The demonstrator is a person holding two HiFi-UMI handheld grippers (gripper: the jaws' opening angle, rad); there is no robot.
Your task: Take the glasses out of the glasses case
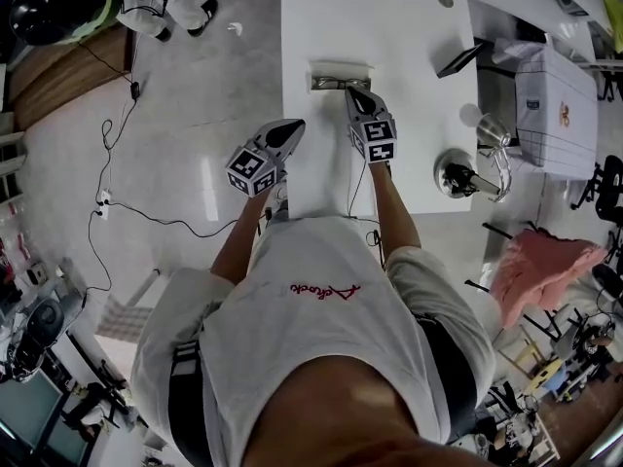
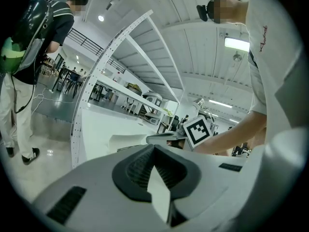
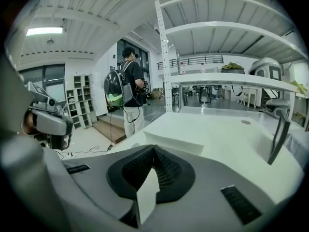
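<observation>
Table (image 1: 389, 27) white, bearing glasses case (image 1: 340, 72); cables (image 1: 101, 200) cross glossy floor (image 1: 195, 115).

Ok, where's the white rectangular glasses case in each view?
Head view: the white rectangular glasses case lies upper centre, just beyond the right claw.
Left gripper view: the case is centre-left, left of the right claw.
Right gripper view: the case is at centre, just past the claw's tips.
Shared landmark: the white table under it.
</observation>
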